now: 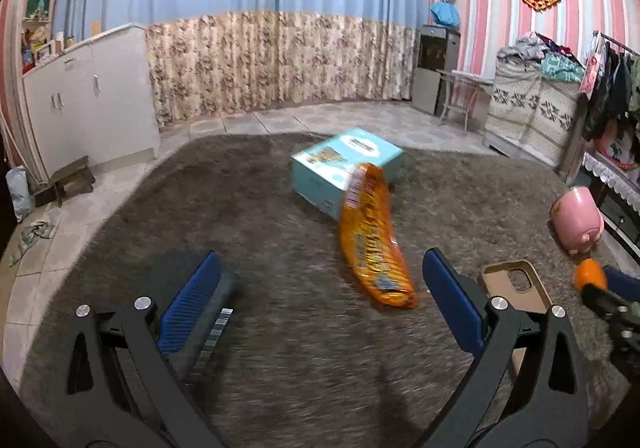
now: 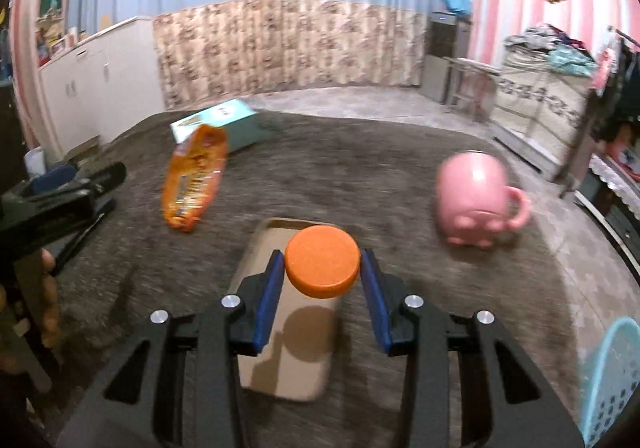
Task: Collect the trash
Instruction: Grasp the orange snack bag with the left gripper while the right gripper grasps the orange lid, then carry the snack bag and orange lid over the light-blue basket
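pink mug and tan phone case on grey rug.

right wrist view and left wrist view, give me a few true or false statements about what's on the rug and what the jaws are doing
1. The right gripper holds an orange disc between its jaws. True.
2. The left gripper is clamped on the snack packet. False: its jaws stand wide apart with nothing between them.
3. The pink mug lies on the rug. True.
4. The teal box sits on the white cabinet. False: it is on the rug.
5. A tan phone case lies below the disc. True.
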A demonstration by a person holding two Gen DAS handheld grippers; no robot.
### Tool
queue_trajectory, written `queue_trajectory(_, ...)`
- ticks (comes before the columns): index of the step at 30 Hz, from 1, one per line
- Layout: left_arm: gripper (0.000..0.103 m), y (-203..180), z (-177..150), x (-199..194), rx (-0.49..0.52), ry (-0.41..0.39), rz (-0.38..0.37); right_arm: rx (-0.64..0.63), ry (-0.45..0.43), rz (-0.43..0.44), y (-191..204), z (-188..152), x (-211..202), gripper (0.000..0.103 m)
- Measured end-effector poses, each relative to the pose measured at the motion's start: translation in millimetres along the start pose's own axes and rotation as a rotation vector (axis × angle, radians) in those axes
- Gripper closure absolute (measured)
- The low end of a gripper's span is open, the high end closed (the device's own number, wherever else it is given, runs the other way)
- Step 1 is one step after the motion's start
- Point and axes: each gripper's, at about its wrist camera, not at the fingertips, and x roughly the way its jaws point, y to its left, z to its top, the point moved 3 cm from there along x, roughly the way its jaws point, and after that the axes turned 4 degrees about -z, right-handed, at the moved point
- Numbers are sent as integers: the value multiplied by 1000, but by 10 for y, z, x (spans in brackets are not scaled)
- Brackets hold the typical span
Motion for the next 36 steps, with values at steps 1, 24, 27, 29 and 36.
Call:
queue_trajectory(1, 5, -42, -9, 63, 3, 13, 3, 8, -1, -6, -69, -10, -21, 63)
queue_trajectory(24, 80, -389, -193, 720, 77, 207, -133, 95, -8, -34, -396, -244, -217, 63)
queue_trajectory(27, 80, -413, -196, 486, 93, 163, -150, 101, -23, -42, -458, -270, -328, 63)
queue_trajectory(29, 81, -434, -180, 312, 116, 124, -158, 109, -34, -51, -515, -284, -408, 63)
queue_trajectory(36, 81, -420, -111, -285, 111, 21, -175, 140, -72, -75, -699, -368, -635, 63)
